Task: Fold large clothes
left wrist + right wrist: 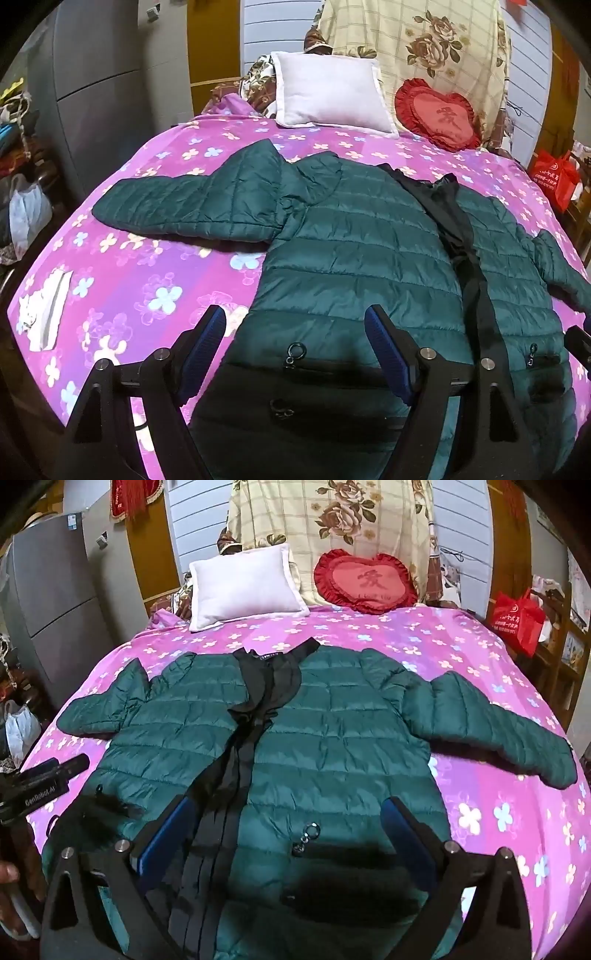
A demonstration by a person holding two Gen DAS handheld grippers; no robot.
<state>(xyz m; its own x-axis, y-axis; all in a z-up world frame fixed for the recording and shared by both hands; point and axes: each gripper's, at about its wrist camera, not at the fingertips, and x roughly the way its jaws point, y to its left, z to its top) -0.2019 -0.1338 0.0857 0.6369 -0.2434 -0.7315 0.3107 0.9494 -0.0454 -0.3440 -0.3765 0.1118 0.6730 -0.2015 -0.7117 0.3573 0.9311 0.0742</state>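
Jacket [332, 720]: dark teal, quilted, black lining. Bed sheet [480, 646]: magenta-purple, white and pale blue flower print. At bed head: white pillow [243, 587]; red heart cushion [369, 581]; cream blanket [332, 513], brown roses. Tool pads [207, 343]: blue.

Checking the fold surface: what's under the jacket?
The jacket lies flat on the pink flowered sheet, which shows all around it. Whatever is beneath the jacket itself is covered and cannot be seen.

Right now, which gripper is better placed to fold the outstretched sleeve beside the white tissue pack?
Left. The left gripper hovers open over that side of the green quilted puffer jacket, nearer its sleeve.
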